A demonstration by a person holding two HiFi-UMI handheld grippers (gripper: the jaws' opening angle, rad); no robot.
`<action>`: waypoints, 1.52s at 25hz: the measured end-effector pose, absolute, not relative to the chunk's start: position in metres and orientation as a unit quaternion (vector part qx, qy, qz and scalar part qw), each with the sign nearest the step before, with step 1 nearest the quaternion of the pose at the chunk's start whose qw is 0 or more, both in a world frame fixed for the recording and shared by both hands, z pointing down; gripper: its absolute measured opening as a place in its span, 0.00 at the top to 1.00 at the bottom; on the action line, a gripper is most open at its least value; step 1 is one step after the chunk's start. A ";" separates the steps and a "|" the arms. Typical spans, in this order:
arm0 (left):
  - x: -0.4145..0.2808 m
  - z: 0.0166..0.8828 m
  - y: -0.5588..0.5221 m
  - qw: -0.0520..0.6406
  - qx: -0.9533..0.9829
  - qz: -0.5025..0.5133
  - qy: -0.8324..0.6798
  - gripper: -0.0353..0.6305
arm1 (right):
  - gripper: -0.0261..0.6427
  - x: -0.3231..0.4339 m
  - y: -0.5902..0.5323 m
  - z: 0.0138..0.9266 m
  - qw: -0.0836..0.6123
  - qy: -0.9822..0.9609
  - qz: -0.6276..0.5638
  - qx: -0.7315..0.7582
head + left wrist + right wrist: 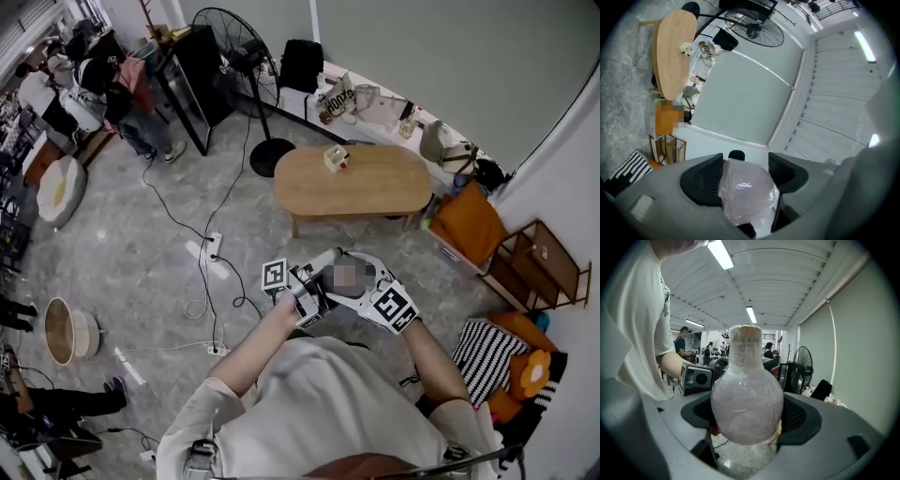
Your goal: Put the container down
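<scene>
A person stands on a grey floor [178, 253] with a film-wrapped, bulb-shaped container [747, 399] held at chest height between two grippers, well apart from the oval wooden table [375, 187] ahead. The right gripper [749, 413] pinches the container's round body, both pads pressing on its sides, with the narrow neck pointing away from that gripper's camera. The left gripper [743, 164] is closed on the same wrapped bulb from the opposite side; its left pad is clearly touching, and its right pad appears to touch as well. In the head view a patch covers the container itself, so whether it is upright cannot be told from there. Setting it down well probably means first carrying it over to the table, since nothing lies under it now but the person's own body and the floor. The bare middle or near edge of the table looks the safest spot, clear of the small box [336, 157] that stands by the far edge. The film may be slippery, so both grippers should likely keep their hold until the base rests flat. Then one side can let go before the other, and slowly, because the round body could roll or tip if released early.
</scene>
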State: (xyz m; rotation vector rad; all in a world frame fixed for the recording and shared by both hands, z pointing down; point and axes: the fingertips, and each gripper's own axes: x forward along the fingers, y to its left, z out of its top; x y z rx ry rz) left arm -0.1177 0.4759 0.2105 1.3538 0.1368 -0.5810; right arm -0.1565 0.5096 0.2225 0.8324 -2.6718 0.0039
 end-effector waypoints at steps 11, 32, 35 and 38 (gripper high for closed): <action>-0.097 0.214 0.447 0.742 0.617 -0.256 0.056 0.51 | 0.37 -0.136 0.480 0.223 0.162 -0.941 0.005 0.297; -0.092 0.231 0.257 0.769 0.601 -0.197 0.096 0.51 | 0.37 -0.137 0.285 0.240 0.163 -0.920 0.046 0.353; -0.093 0.234 0.232 0.771 0.600 -0.187 0.102 0.51 | 0.37 -0.138 0.258 0.243 0.164 -0.915 0.049 0.364; -0.094 0.237 0.210 0.771 0.603 -0.177 0.106 0.51 | 0.37 -0.140 0.236 0.245 0.163 -0.912 0.050 0.373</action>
